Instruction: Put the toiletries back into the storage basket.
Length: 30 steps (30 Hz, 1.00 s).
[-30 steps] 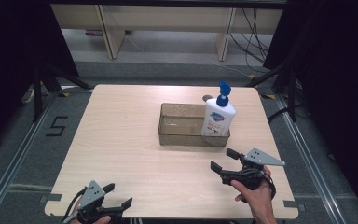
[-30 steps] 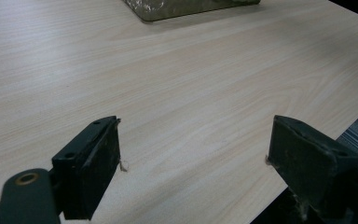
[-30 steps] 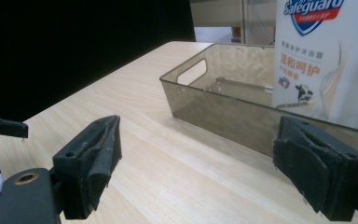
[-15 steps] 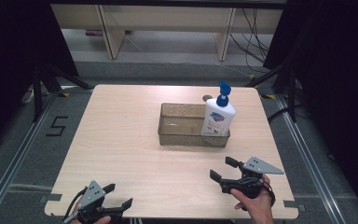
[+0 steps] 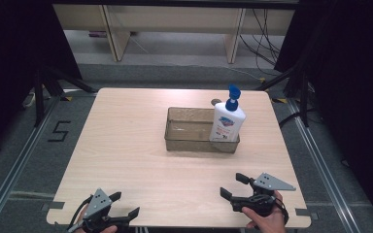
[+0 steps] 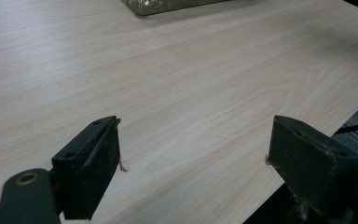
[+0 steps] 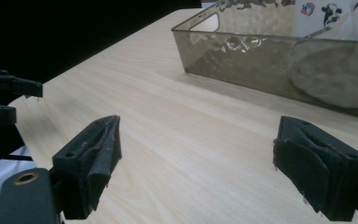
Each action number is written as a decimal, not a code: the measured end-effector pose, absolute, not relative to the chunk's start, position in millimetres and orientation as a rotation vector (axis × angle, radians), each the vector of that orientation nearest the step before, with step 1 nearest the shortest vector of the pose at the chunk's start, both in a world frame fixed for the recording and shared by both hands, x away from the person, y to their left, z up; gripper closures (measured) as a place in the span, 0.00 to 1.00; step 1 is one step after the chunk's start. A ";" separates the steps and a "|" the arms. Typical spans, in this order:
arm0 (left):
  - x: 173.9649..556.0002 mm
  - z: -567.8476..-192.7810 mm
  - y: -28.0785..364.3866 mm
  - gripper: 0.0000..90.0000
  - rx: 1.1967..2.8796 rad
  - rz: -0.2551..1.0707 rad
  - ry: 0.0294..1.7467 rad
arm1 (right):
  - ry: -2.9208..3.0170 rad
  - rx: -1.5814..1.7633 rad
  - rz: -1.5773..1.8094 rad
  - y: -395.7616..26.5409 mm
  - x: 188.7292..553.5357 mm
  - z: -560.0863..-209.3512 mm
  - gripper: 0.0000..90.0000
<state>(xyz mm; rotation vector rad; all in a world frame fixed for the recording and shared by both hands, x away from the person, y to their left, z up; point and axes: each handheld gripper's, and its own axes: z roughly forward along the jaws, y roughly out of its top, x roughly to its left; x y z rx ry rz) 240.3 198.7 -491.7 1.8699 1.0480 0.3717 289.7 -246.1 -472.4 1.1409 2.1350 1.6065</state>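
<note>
A white pump bottle with a blue top stands upright in the right end of a clear, smoke-tinted bin near the middle of the table. My right gripper rests open at the table's front right edge, held by a hand, its jaws pointing left toward the bin. The bottle's label shows through the bin's wall. My left gripper sits open at the front left edge with nothing between its jaws. A corner of the bin lies far ahead of the left gripper.
The wooden table stands on a grey floor with a "5" marked at its left. A small dark round thing lies behind the bin. Shelving legs and cables stand beyond the far edge. The other gripper shows at the left.
My right gripper has drawn back toward the front edge of the table, away from the bin. The left gripper, the bin and the bottle have stayed put.
</note>
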 end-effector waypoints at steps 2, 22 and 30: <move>239.9 -491.6 197.9 0.18 1.885 0.375 1.038 | 2.135 1.200 1.638 -245.1 284.9 -473.2 0.17; 239.8 -491.8 197.9 0.18 1.902 0.373 1.026 | 2.205 1.152 1.585 -243.4 264.8 -479.5 0.17; 239.7 -492.2 197.4 0.18 1.899 0.373 1.030 | 2.228 1.088 1.539 -244.8 260.4 -480.5 0.17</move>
